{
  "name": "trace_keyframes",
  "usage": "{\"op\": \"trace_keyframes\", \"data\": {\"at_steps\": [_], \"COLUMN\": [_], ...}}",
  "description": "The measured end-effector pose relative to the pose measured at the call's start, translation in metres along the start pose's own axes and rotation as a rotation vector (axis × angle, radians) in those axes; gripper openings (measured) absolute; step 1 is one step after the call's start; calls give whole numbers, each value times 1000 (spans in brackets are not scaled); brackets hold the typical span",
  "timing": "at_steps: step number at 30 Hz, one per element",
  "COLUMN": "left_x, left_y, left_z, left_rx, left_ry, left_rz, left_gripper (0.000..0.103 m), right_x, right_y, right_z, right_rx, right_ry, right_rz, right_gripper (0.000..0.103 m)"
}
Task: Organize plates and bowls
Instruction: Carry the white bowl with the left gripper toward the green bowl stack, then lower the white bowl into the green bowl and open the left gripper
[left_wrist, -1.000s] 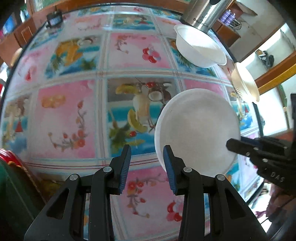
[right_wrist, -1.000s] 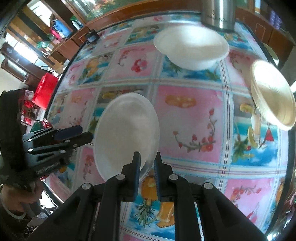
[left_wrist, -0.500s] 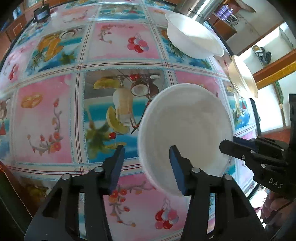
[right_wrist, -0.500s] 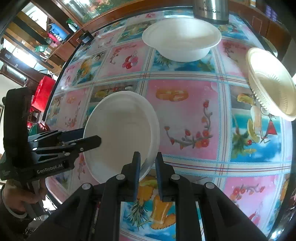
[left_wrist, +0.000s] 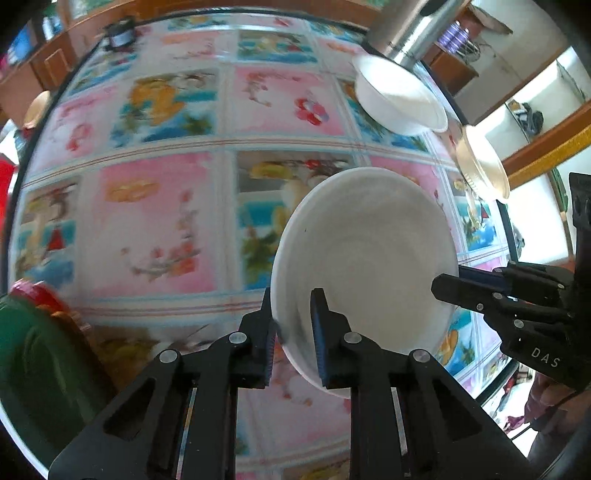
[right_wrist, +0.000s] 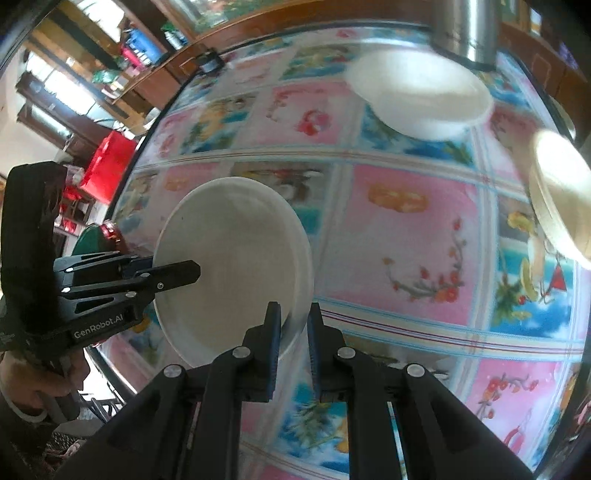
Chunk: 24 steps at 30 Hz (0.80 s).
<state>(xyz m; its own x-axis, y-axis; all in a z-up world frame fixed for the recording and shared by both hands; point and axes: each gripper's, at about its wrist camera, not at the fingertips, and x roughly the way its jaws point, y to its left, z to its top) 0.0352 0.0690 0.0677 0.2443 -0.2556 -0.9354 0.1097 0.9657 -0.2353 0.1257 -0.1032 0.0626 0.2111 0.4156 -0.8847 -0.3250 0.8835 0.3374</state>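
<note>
Gripping white plate (left_wrist: 369, 258) by opposite rim edges: left tool (left_wrist: 293, 325) just closing, now clamped on near rim; right tool (right_wrist: 293, 332) clamped likewise. Holding plate tilted above table (left_wrist: 155, 221), probably for carrying toward white bowl (left_wrist: 399, 103).

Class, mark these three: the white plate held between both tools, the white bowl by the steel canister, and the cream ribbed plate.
white plate (left_wrist: 369, 243), left wrist view, inner surface.
white bowl (left_wrist: 397, 110), left wrist view, outer wall.
cream ribbed plate (right_wrist: 561, 195), right wrist view, inner face.
</note>
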Motion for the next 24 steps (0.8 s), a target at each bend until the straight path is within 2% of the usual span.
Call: {"op": "trace_keyframes", "data": {"at_steps": [8,14,19,24], "left_x": [-58,-99,-114,-109], "left_y": [57,113,153,182], "left_z": [-31,-56,-82,-105], "left_rx": [-88,-175,-233,-289], "left_ry": [-67,-115,-120,-93], "left_rz": [51,105,145,161], "left_gripper": [17,17,17,17], "right_x": [5,21,41,62], "right_y": [76,144,192,224], "right_z": [15,25,31,32], "right_rx": [-141,-257,-339,-395], "right_ry": [-4,5,32,75], "right_rz": [38,80,100,108], "right_gripper": [14,16,16,16]}}
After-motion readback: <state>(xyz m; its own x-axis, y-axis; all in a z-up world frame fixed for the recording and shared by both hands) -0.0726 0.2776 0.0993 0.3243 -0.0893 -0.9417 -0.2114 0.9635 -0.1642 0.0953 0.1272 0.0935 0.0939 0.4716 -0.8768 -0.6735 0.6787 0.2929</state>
